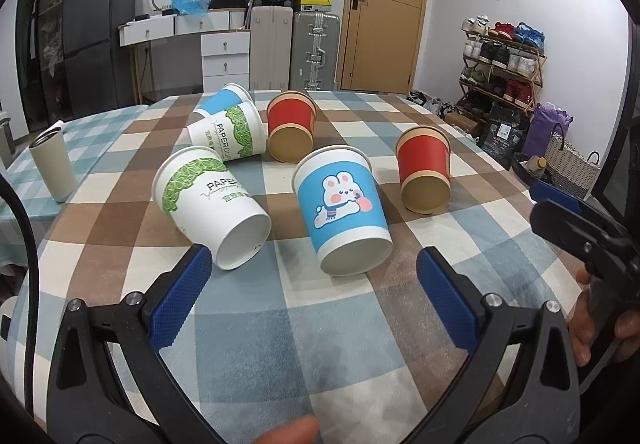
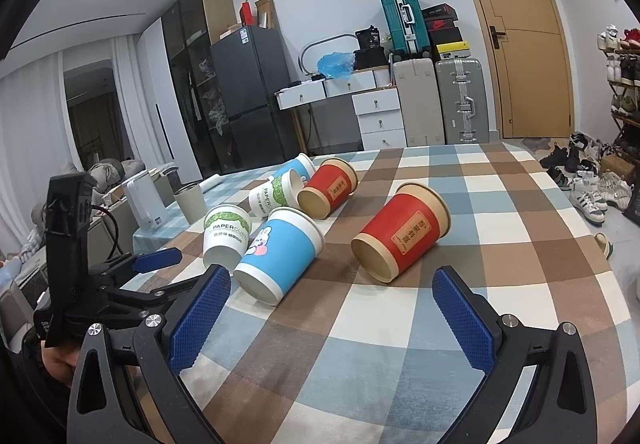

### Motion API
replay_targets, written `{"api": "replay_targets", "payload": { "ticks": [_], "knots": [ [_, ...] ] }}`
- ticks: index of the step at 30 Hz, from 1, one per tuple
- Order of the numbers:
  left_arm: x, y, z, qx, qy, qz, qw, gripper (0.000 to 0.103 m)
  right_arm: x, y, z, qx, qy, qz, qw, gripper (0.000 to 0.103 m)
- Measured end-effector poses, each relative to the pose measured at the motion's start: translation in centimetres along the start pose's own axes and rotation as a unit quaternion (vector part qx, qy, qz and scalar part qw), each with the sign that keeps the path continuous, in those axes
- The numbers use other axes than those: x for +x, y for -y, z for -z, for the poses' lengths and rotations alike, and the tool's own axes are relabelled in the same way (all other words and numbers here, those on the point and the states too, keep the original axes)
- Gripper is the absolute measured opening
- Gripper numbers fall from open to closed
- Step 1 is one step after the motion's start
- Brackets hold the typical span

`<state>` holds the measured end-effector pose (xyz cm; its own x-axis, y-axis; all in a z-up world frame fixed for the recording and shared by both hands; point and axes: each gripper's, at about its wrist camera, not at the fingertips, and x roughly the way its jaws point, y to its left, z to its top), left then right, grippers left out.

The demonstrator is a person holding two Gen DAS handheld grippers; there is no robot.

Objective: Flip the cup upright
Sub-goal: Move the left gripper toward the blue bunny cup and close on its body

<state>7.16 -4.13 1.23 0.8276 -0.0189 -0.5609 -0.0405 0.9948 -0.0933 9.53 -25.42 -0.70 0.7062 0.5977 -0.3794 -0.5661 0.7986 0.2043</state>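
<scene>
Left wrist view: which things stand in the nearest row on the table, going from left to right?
Grey tumbler → green-leaf white cup → blue rabbit cup → red cup.

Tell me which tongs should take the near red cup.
Right. The right tongs are open with the near red cup lying just ahead; the left tongs face the bunny cup.
</scene>
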Motion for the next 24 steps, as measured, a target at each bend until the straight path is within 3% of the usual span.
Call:
{"api": "replay_targets", "payload": {
  "ticks": [11,16,20,24],
  "knots": [
    [3.9,0.9,-1.2,-0.009,-0.038,0.000,0.9992,0.102,0.2,0.2,0.1,0.006,-0.004,0.002,1.000,0.103],
    [5.0,2.0,-1.4,0.004,-0.063,0.009,0.9980,0.096,0.3,0.3,0.2,0.009,-0.006,0.002,1.000,0.103],
    [6.0,2.4,-1.5,0.006,-0.084,0.012,0.9964,0.082,0.3,0.3,0.2,0.009,-0.006,0.002,1.000,0.103],
    [6.5,2.3,-1.9,0.001,-0.080,0.009,0.9968,0.081,0.3,0.4,0.2,0.010,-0.006,0.002,1.000,0.103]
  ]
}}
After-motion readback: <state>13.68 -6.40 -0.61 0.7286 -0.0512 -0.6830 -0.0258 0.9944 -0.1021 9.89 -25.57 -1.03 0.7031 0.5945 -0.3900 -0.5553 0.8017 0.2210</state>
